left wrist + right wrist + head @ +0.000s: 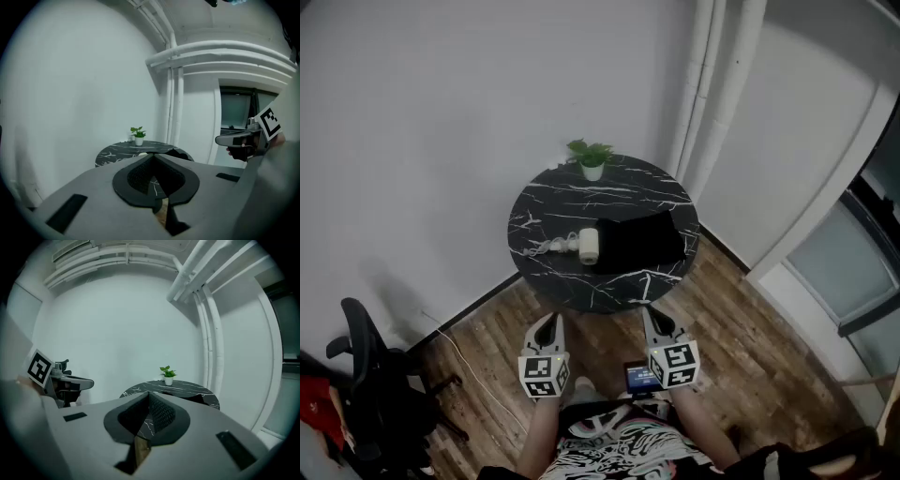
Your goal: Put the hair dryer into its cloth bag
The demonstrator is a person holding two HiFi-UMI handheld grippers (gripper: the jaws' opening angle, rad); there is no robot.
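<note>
1. Left tool (551,323): clenched, jaws tip to tip, nothing between them. It sits lower centre of the head view, over the wood floor (741,319), short of the tabletop (572,202).
2. Right tool (652,319): also clenched and empty. It's beside the left one, lower centre, roughly level with it, and clear of the tabletop edge.
3. Each tool shows up in the other's camera, at the side edge of the frame. I see no contact between them.
4. Hair dryer (590,246): white, lying on the round black marble tabletop at frame centre. It's right against the left edge of the cloth bag (642,242). I can't tell whether they touch.
5. Its cord (546,248) is bunched on the tabletop just left of the dryer.
6. Cloth bag: black, lying flat on the right half of the tabletop, hard to read against the dark marble. I can't make out where its opening is.
7. A small potted plant (592,159) stands upright at the far rim of the tabletop, well apart from the dryer.
8. Black office chair (366,361) lower left, white pipes (717,84) upper right.
</note>
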